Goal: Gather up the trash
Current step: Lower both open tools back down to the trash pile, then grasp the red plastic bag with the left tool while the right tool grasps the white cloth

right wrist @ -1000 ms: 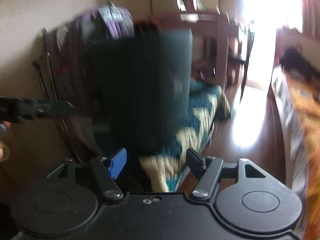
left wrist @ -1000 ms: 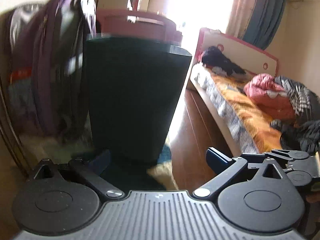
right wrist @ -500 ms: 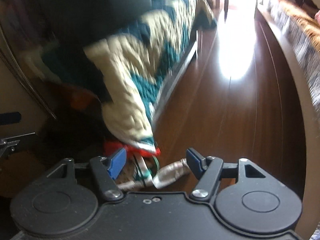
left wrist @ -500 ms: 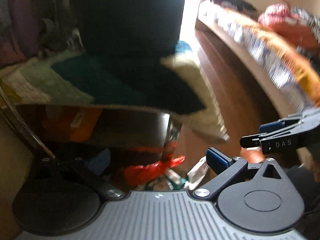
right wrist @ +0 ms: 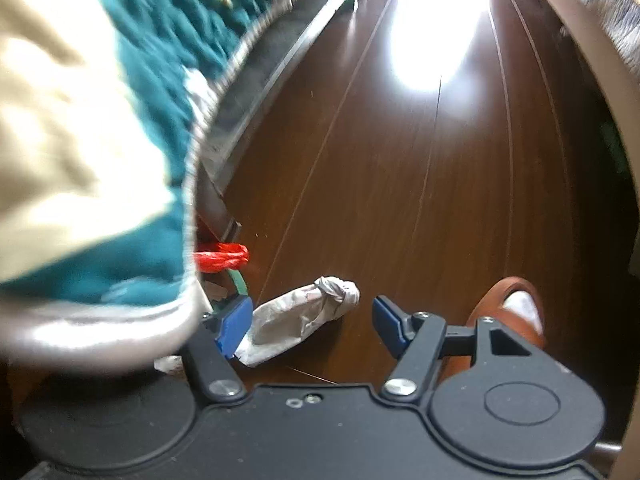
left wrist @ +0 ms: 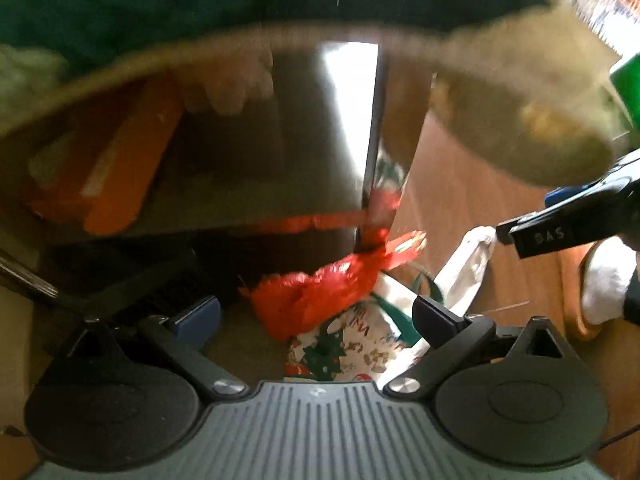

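Hanging low over the dark wooden floor (right wrist: 400, 168), both handheld grippers pointed down at a small heap of trash lying by the corner of a glossy dark cabinet (left wrist: 248, 152). The left gripper (left wrist: 316, 316) had its jaws spread wide and empty, and between its blue-padded fingers (left wrist: 198, 316) lay a crumpled red plastic bag (left wrist: 320, 292), with a white wrapper printed in red and green Christmas figures (left wrist: 344, 348) just beneath and touching it. A twisted red strip of the same plastic ran up toward the cabinet's edge. To the right of that heap, a knotted white plastic bag (left wrist: 468, 264) lay on the floor, and the tip of the right gripper (left wrist: 568, 224) showed in the left wrist view close above it. In the right wrist view, the right gripper (right wrist: 312, 320) was likewise open and holding nothing; the white bag (right wrist: 304, 320) lay between its fingers, nearer the left blue pad (right wrist: 234, 322) and seemingly touching it, while the knotted end pointed away. A bit of the red bag (right wrist: 222, 258) peeked out beyond it, under the hanging edge of a teal and cream quilted blanket (right wrist: 100, 128) that draped over the cabinet top. A brown slipper with a white sock (right wrist: 516, 308) stood on the floor just right of the gripper.
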The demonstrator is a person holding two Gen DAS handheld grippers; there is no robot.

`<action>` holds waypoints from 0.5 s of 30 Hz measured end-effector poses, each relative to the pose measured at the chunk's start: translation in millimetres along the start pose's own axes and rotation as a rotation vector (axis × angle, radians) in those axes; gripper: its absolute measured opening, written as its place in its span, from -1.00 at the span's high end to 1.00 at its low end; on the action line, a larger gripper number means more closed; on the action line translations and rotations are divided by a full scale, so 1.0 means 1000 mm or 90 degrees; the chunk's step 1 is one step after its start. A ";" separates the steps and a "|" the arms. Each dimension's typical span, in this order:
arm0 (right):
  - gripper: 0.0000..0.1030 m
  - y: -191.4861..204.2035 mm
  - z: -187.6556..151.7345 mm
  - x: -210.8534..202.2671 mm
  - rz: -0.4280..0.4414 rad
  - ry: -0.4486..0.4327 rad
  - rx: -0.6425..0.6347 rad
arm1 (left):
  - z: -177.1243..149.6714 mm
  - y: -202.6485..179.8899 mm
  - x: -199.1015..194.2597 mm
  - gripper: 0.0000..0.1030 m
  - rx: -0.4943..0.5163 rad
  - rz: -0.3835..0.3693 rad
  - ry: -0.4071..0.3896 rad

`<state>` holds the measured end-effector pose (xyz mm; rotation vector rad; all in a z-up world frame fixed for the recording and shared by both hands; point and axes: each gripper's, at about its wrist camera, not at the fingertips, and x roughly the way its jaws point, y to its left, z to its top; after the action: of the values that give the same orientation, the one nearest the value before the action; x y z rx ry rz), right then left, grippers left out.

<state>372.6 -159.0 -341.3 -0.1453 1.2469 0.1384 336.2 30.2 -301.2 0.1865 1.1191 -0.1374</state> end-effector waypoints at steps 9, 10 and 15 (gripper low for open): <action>-0.28 -0.027 0.003 0.084 0.001 0.056 0.109 | 0.000 0.015 0.078 -0.99 0.006 -0.007 0.059; -0.28 -0.028 0.007 0.094 0.002 0.065 0.123 | -0.001 0.016 0.086 -0.99 0.004 -0.011 0.069; -0.28 -0.047 0.004 0.128 0.014 0.094 0.191 | -0.006 0.014 0.117 -0.97 0.012 -0.026 0.103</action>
<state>424.5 -201.4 -460.0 0.1203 1.4019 -0.0420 384.1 43.6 -408.0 0.1947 1.2828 -0.1721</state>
